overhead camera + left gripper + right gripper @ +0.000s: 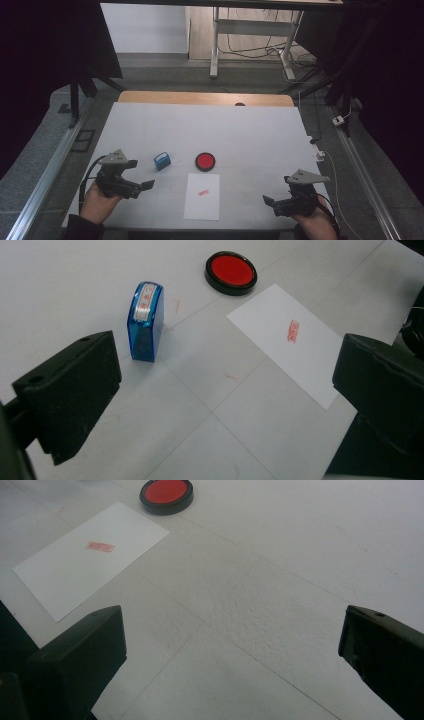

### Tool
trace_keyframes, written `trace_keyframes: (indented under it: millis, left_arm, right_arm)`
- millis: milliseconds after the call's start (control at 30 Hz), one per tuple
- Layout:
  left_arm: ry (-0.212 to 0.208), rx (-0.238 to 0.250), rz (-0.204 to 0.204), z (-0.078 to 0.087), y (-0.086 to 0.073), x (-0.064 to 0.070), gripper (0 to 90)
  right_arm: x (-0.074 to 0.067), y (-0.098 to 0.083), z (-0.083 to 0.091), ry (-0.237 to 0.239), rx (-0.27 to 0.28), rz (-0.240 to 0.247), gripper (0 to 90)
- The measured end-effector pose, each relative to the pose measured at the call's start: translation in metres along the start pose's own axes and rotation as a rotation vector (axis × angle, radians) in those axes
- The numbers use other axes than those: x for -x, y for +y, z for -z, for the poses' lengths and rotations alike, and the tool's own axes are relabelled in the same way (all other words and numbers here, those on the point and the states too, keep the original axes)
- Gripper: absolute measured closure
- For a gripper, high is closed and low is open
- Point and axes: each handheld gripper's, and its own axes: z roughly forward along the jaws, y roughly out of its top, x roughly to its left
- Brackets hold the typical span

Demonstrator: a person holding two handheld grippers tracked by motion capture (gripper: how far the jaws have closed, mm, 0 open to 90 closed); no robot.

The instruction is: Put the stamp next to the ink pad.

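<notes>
A blue self-inking stamp (162,161) (145,320) stands on the white table, just left of a round black pad with red ink (205,161) (231,271) (166,495). In front of the pad lies a white sheet of paper (202,196) (295,340) (90,555) bearing a small red stamp print (203,192) (293,331) (101,546). My left gripper (145,185) (225,360) is open with nothing between its jaws, a little short of the stamp on its near left side. At the table's near right my right gripper (270,201) (232,625) is open over bare table.
The white table top (150,130) ends in a wooden strip (205,97) at the far side. Metal rails (45,180) (365,180) run along both sides on the floor. A desk frame with cables (250,35) stands beyond the table.
</notes>
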Motion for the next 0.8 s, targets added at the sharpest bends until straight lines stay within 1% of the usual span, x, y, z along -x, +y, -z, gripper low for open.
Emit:
trace_keyframes:
  millis: [100, 467, 633, 700, 800]
  left_arm:
    - [-0.001, 0.009, 0.012, 0.005, -0.007, 0.000, 0.0]
    - [0.034, 0.020, 0.035, 0.026, -0.033, 0.002, 0.0]
    - [0.061, 0.006, 0.040, 0.032, -0.044, 0.004, 0.0]
    - [0.066, 0.001, 0.041, 0.034, -0.046, 0.004, 0.0]
    - [0.086, -0.016, 0.039, 0.035, -0.050, 0.006, 0.0]
  right_arm:
    - [0.000, 0.000, 0.000, 0.002, 0.001, -0.006, 0.0]
    - [0.001, 0.000, 0.000, -0.004, 0.004, -0.016, 0.0]
    - [0.001, 0.000, 0.000, -0.009, 0.001, -0.017, 0.0]
    - [0.001, 0.000, 0.001, -0.011, 0.000, -0.018, 0.0]
    - [0.001, -0.001, 0.001, -0.011, 0.002, -0.023, 0.0]
